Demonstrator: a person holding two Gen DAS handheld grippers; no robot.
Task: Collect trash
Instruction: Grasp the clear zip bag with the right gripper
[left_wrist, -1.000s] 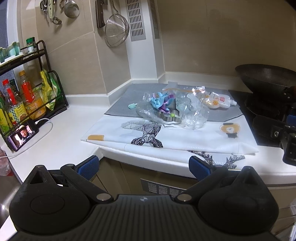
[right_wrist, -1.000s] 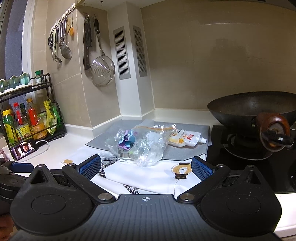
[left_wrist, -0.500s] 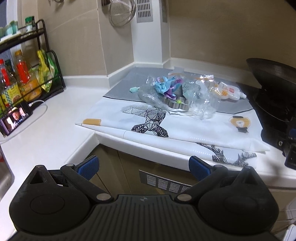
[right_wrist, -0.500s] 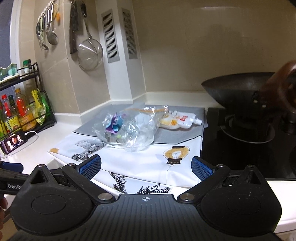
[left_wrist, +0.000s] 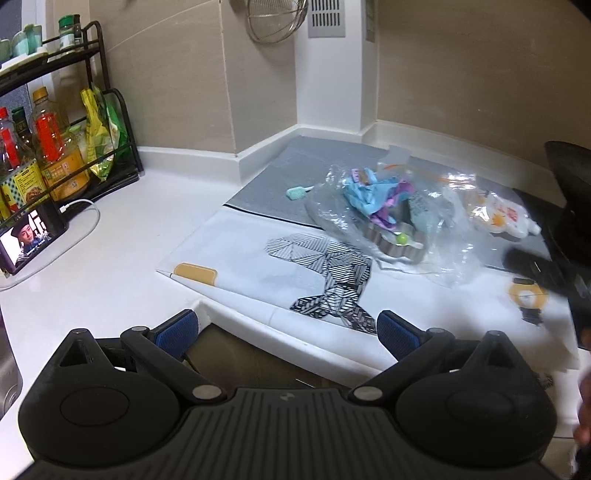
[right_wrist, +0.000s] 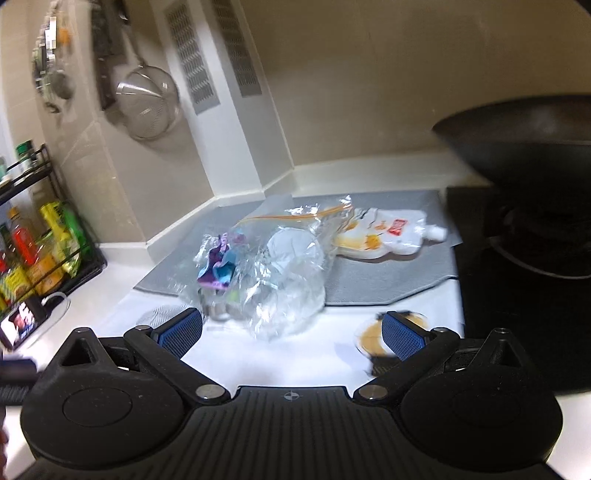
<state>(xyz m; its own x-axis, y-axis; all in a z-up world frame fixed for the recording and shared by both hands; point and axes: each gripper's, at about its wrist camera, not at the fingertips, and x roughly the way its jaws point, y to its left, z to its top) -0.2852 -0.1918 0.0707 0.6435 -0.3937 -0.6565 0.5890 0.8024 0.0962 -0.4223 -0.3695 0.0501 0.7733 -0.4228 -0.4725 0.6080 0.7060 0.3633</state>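
A crumpled clear plastic bag (left_wrist: 399, 221) with blue and purple wrappers and a metal ring inside lies on a white printed cloth (left_wrist: 258, 266) and a grey mat (left_wrist: 280, 173). It also shows in the right wrist view (right_wrist: 273, 269). A white squeeze pouch (right_wrist: 384, 236) lies behind it on the mat, also in the left wrist view (left_wrist: 502, 218). A small teal piece (left_wrist: 297, 192) lies left of the bag. My left gripper (left_wrist: 286, 328) is open and empty at the counter's front edge. My right gripper (right_wrist: 291, 328) is open and empty, just short of the bag.
A black wok (right_wrist: 524, 136) sits on the stove (right_wrist: 517, 295) at the right. A rack of bottles (left_wrist: 44, 147) and a phone (left_wrist: 29, 236) on a cable stand at the left. A strainer (right_wrist: 147, 107) hangs on the wall.
Both grippers have moved forward and lower toward the bag. The right wrist view is now blurred from motion and the bag sits closer between its fingers.
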